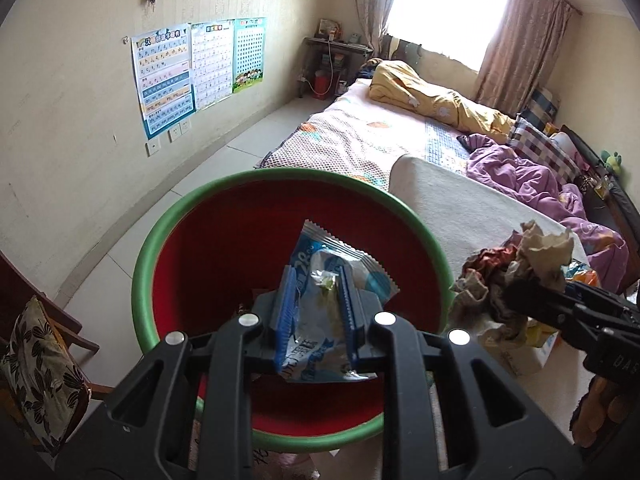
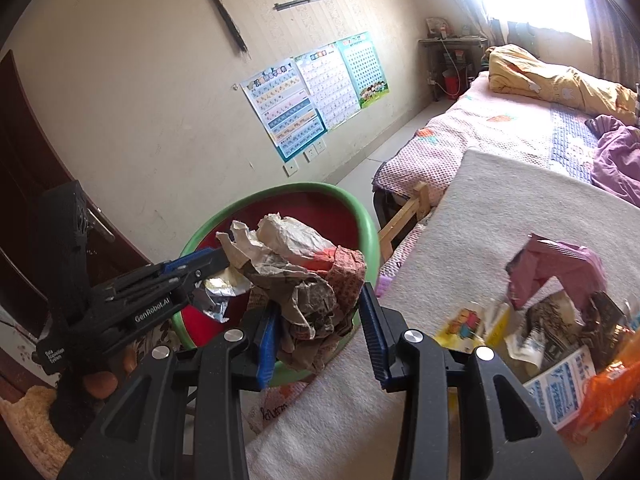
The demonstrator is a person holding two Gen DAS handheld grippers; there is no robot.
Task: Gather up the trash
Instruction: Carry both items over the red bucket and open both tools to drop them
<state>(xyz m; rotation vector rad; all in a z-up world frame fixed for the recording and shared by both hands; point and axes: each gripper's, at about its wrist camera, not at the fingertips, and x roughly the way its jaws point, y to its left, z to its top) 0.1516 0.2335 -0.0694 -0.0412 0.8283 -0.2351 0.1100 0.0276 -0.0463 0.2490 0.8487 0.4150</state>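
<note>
Trash is split between both grippers over the bin (image 1: 160, 240), red inside with a green rim. The left gripper (image 1: 316, 308) has its fingers pinched narrow on a blue-and-white wrapper (image 1: 340, 256). The right gripper (image 2: 320, 320) clamps a wad of crumpled paper (image 2: 296, 276) at the bin's edge. More wrappers (image 2: 560, 320) lie on the white tabletop (image 2: 500, 208).

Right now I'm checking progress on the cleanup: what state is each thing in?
Left gripper: shut on blue wrapper, above the bin.
Right gripper: shut on crumpled paper, near the bin's rim.
Bin: upright.
Pink packet: lying on the white pad among other wrappers.
</note>
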